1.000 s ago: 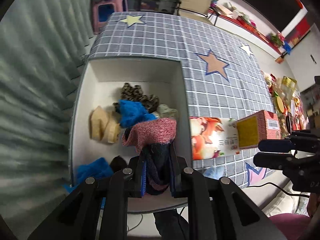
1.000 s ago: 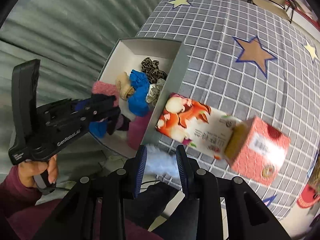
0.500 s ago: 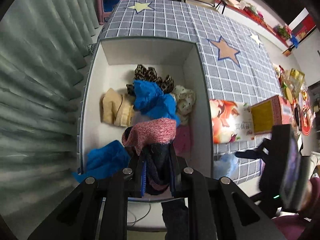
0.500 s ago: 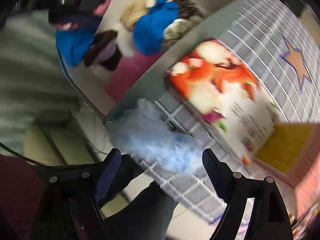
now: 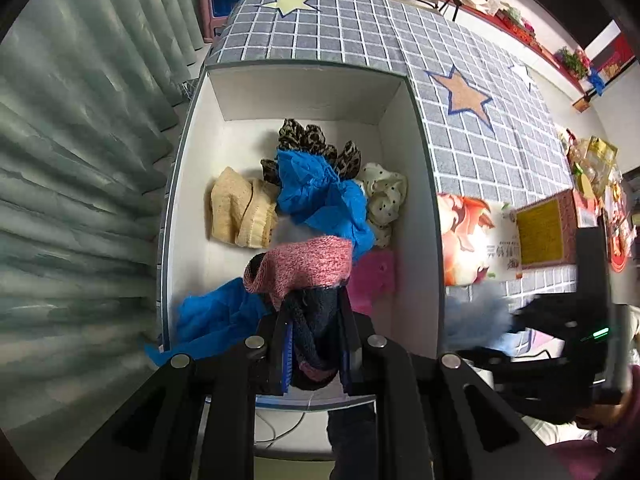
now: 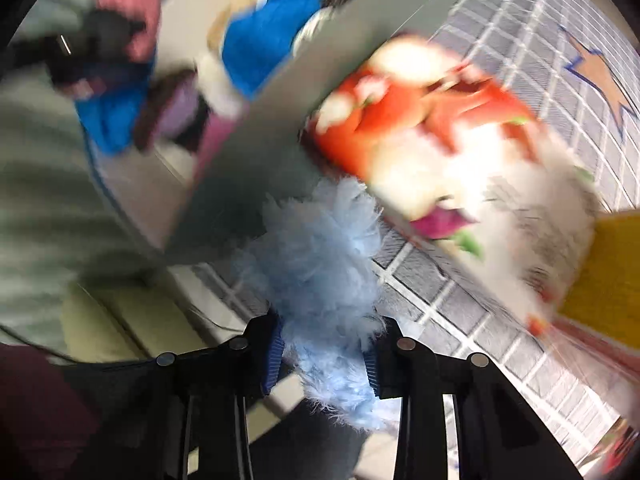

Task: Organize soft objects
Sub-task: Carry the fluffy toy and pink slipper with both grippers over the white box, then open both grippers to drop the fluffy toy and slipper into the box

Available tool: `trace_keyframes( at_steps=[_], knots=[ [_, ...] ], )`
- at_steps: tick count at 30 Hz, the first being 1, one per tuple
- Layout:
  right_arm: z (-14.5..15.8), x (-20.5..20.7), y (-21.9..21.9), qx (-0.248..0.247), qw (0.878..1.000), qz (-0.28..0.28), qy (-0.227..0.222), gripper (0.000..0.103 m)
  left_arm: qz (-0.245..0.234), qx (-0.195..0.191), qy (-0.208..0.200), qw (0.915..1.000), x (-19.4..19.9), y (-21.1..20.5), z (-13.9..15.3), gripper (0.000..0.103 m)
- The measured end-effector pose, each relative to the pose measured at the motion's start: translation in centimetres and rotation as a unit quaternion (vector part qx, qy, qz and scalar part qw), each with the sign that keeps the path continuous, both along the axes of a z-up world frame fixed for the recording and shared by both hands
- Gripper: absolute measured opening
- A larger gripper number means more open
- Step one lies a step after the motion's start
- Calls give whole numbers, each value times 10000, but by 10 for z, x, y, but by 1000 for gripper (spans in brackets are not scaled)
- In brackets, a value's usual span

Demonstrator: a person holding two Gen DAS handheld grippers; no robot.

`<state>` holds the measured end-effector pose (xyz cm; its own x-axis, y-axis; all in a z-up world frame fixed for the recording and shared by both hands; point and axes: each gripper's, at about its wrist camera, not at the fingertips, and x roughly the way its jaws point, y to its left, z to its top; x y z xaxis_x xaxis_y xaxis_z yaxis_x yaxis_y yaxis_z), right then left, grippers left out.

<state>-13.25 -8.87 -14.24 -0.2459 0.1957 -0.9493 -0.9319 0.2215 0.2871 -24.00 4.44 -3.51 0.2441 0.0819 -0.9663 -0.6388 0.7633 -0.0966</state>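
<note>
Fluff of pale blue, a soft fuzzy piece (image 6: 320, 256), lies at the near edge of the bench (image 6: 436, 288), just outside the near right corner of the white box (image 5: 430, 216), and it sits right between the fingers of the right gripper (image 6: 322, 354). That gripper's jaws are closing, with the blue pads already pressed into the fluff on both sides. The right wrist view is blurred, so finer detail is lost.

The left gripper (image 5: 314, 344) is clenched on a knitted sock (image 5: 308, 276), pink at the cuff and dark lower down, which it holds above the near end of the box. Inside the box lie a blue cloth (image 5: 324, 196), a beige knit (image 5: 240, 216), a leopard-print piece (image 5: 308, 140), a dotted cream piece (image 5: 384, 196), a bright pink piece (image 5: 374, 276) and another blue cloth (image 5: 216, 320) at the near left corner. On the bench beside the box's right wall lies a printed carton (image 5: 472, 240).
</note>
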Motion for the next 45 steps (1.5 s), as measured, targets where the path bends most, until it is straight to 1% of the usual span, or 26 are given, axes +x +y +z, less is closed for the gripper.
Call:
trace_keyframes(
  at_steps=[4,7,9,12,15,16,21,26,29,30,31,32,34,36,37,39,40,42,44,45],
  knots=[
    [43,26,-7,278,9983,-452,256,35,87,3,-155,9998,3,5,5,19],
    [74,41,-2,510,9959,-662,358,35,176,6,-240,9996,4,10,7,19],
    [92,49,9,635,9950,-687,354,35,247,7,-277,9993,4,15,8,19],
    [110,47,41,780,9947,-610,284,35,332,23,-307,9990,5,21,8,19],
    [118,44,73,855,9949,-489,211,35,413,37,-301,9987,4,27,7,19],
    [121,35,74,868,9950,-457,194,35,441,34,-299,9986,5,29,6,19],
    [124,34,106,845,9954,-393,208,36,531,13,-296,9982,7,39,3,19],
    [131,35,124,813,9954,-428,253,36,567,-23,-269,9980,10,45,0,19],
    [132,36,133,756,9961,-407,189,36,562,-41,-264,9981,13,47,-1,21],
    [132,37,136,731,9963,-408,172,36,564,-24,-272,9980,13,48,0,24],
    [132,38,139,710,9964,-425,166,36,562,15,-274,9980,14,48,0,32],
    [132,39,140,692,9965,-444,166,36,555,65,-283,9980,14,48,1,37],
    [132,42,143,681,9963,-481,190,44,602,283,-245,9975,15,48,5,69],
    [133,44,146,675,9963,-497,169,63,681,576,-153,9959,15,48,11,78],
    [134,45,148,681,9963,-501,167,67,731,678,-118,9949,14,49,13,78],
    [136,46,149,699,9960,-533,133,89,864,786,-42,9931,13,52,15,79],
    [138,48,149,701,9959,-574,78,91,907,758,-23,9930,13,55,15,79],
    [138,50,150,652,9959,-630,18,103,918,598,-53,9940,13,59,13,79],
    [138,53,150,587,9958,-696,-16,102,881,467,-132,9949,12,60,13,79],
    [138,54,149,571,9956,-746,-11,102,868,467,-124,9950,12,59,13,79]
  ],
)
